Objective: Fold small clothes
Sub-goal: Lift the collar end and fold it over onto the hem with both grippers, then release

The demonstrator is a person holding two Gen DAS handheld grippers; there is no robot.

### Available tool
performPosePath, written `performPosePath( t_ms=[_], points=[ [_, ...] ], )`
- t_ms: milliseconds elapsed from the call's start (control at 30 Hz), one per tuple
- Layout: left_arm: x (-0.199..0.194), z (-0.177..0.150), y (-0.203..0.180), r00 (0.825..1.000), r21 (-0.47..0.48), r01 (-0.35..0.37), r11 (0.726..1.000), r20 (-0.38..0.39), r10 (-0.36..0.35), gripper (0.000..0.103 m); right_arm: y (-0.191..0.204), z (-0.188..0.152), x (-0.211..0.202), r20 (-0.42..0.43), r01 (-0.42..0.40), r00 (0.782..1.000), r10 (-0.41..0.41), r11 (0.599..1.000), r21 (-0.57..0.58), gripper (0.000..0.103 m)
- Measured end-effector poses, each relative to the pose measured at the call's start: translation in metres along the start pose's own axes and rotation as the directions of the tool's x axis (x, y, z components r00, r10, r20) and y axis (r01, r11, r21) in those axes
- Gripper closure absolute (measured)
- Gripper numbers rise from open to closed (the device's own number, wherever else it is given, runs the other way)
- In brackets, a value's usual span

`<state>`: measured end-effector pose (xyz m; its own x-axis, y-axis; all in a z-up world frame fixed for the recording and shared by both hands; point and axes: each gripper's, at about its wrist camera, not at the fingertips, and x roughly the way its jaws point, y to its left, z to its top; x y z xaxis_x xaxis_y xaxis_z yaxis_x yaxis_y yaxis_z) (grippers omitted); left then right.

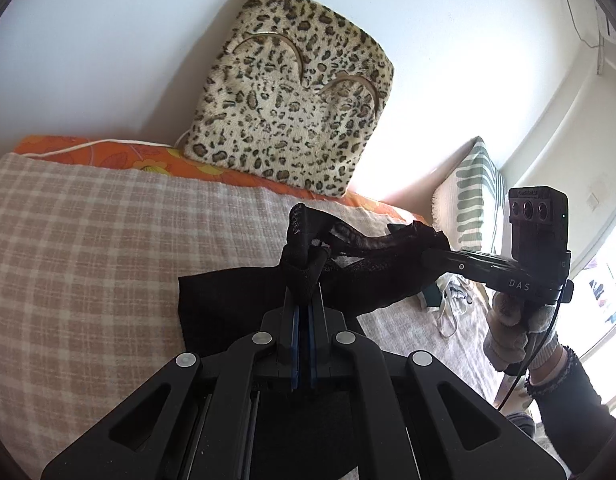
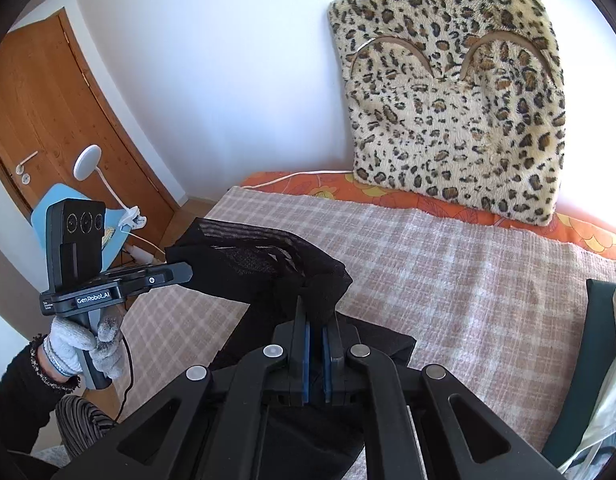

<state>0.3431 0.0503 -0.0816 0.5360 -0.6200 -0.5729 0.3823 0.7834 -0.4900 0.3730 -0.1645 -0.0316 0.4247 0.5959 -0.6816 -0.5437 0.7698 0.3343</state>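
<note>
A black sheer garment [image 1: 236,300] hangs stretched between my two grippers above the checked bed cover [image 1: 88,248]. My left gripper [image 1: 304,280] is shut on one bunched end of it. My right gripper [image 2: 316,308] is shut on the other end of the garment [image 2: 248,264]. The right gripper also shows in the left wrist view [image 1: 427,258], coming in from the right. The left gripper also shows in the right wrist view [image 2: 188,272], coming in from the left. The garment's lower part lies on the cover below the grippers.
A leopard-print cushion [image 1: 292,92] leans on the white wall at the bed's far edge. A striped pillow [image 1: 467,196] and loose clothes [image 1: 451,300] lie to the right. A dark and cream item [image 2: 603,352] lies at the right edge. A wooden door [image 2: 48,120] stands on the left.
</note>
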Motion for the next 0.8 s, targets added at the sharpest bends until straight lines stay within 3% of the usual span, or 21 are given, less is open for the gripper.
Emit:
performPosePath(
  t_ms=[133, 400, 800],
  points=[
    [-0.007, -0.036, 0.000, 1.000, 0.013, -0.012, 1.000, -0.029, 0.012, 0.101, 0.015, -0.033, -0.009, -0.015, -0.011, 1.000, 0.011, 1.000, -0.011, 0.101],
    [-0.014, -0.087, -0.004, 0.995, 0.130, -0.062, 0.990, -0.070, 0.071, 0.101, 0.023, -0.098, -0.013, -0.020, 0.025, 0.999, -0.027, 0.998, -0.061, 0.101],
    [-0.014, -0.135, -0.009, 0.970, 0.354, -0.139, 0.925, -0.137, 0.199, 0.100, 0.029, -0.152, -0.019, 0.022, 0.088, 0.996, -0.085, 0.964, -0.251, 0.095]
  ],
)
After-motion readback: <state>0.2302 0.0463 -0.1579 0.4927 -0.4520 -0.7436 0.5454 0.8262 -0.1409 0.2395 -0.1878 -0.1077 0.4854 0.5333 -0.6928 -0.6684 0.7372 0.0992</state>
